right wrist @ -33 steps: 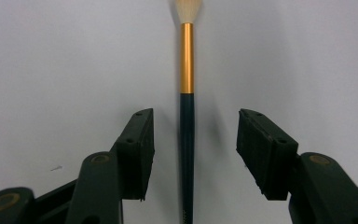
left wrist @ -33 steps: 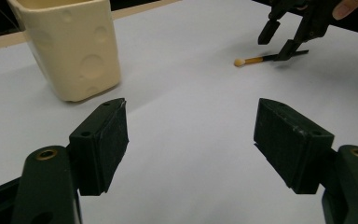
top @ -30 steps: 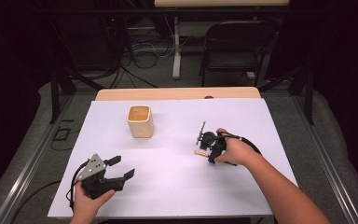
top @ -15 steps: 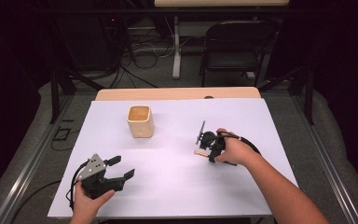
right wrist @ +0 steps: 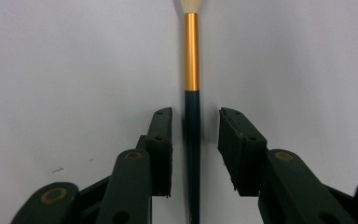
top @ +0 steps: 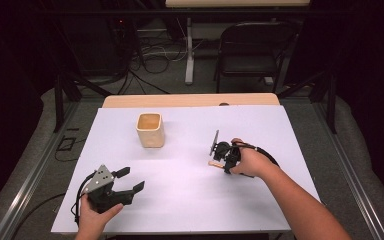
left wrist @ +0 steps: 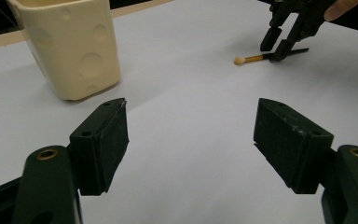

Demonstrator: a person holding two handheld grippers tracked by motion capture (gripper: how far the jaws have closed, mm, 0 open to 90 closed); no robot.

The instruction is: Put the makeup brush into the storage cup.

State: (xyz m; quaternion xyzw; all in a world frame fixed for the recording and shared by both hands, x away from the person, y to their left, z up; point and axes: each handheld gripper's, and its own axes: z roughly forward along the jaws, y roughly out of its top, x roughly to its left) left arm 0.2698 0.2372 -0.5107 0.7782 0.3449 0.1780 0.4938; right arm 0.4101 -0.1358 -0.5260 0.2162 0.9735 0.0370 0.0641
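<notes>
Brush (right wrist: 192, 93) bristle tip cut off by top edge of right gripper view; handle end cut off at bottom edge. Cup (left wrist: 70, 46) rim cut off at top edge of left gripper view. Brush under right gripper (top: 219, 159) too small to resolve in high view.

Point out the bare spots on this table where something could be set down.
Free: the middle strip between the cup and the left gripper, and the whole far right corner. Crowded: around the right gripper, jaws either side of the brush.
</notes>
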